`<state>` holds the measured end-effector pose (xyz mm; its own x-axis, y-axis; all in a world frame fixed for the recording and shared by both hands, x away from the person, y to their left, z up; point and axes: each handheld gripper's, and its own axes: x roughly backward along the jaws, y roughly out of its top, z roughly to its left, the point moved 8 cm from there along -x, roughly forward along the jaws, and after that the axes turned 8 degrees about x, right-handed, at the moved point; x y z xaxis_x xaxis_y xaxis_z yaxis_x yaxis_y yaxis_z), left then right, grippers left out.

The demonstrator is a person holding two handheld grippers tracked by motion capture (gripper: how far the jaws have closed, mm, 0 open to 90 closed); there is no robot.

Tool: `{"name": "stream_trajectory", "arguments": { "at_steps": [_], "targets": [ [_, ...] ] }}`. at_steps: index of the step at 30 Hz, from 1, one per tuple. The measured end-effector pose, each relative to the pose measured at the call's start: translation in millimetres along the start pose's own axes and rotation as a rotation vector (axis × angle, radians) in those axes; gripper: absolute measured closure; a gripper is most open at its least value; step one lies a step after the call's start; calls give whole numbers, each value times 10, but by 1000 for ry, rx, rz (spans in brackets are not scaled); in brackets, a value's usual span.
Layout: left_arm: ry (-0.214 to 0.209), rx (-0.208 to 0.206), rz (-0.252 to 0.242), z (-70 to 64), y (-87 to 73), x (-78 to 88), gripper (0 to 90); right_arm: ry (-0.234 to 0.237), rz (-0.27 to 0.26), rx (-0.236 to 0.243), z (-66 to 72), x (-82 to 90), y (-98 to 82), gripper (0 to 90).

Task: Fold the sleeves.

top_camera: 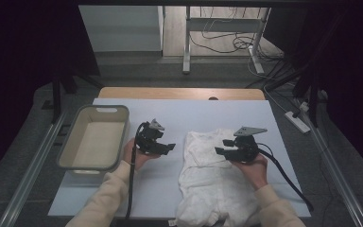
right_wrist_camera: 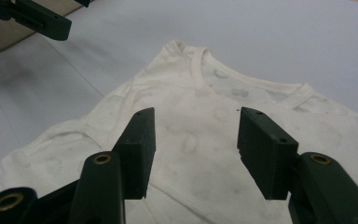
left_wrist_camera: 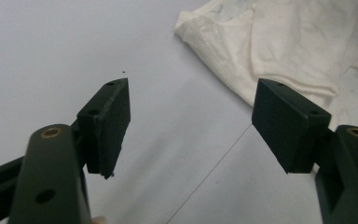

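Two grippers, left (top_camera: 168, 147) and right (top_camera: 220, 150), jaws open and empty over unlabelled white shirt (top_camera: 208, 179).

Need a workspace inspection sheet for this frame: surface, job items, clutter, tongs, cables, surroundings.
Surface: white sheet over a wooden table; bare patches look clean.
Job's things: cream shirt lies flat and rumpled on the sheet's right half, neckline away from the person, hem reaching the near edge.
Clutter: grey bin at the left edge; it looks empty.
Tongs: left tongs open over bare sheet beside the shirt, nothing between the jaws; right tongs open above the shirt, not gripping it.
Cables: one black cable trails from each of the tongs toward the near edge.
Surroundings: desk frame, loose floor wiring and a power strip beyond the table; dark curtains at both sides.
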<state>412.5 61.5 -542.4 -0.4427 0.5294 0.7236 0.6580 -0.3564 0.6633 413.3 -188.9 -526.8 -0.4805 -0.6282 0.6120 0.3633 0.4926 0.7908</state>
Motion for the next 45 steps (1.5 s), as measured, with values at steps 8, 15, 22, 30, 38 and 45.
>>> {"name": "stream_trajectory", "arguments": {
  "at_steps": [8,15,22,30,38,45],
  "targets": [
    [-33,9,-14,-27,36,-16,282,-20,-13,4,-116,86,-30,429],
    [-75,18,-19,-82,65,-56,279,-53,-22,2,-250,177,-59,413],
    [-95,23,-41,-118,135,-27,278,-73,-34,1,-335,263,-54,395],
    [-109,34,-52,-176,190,-12,274,-87,-38,-5,-431,301,-59,377],
    [-127,26,-63,-253,272,-29,271,-102,-43,-15,-500,361,-65,368],
    [-132,24,-57,-298,311,-76,267,-116,-24,-14,-576,353,-88,363]
  ]
}}
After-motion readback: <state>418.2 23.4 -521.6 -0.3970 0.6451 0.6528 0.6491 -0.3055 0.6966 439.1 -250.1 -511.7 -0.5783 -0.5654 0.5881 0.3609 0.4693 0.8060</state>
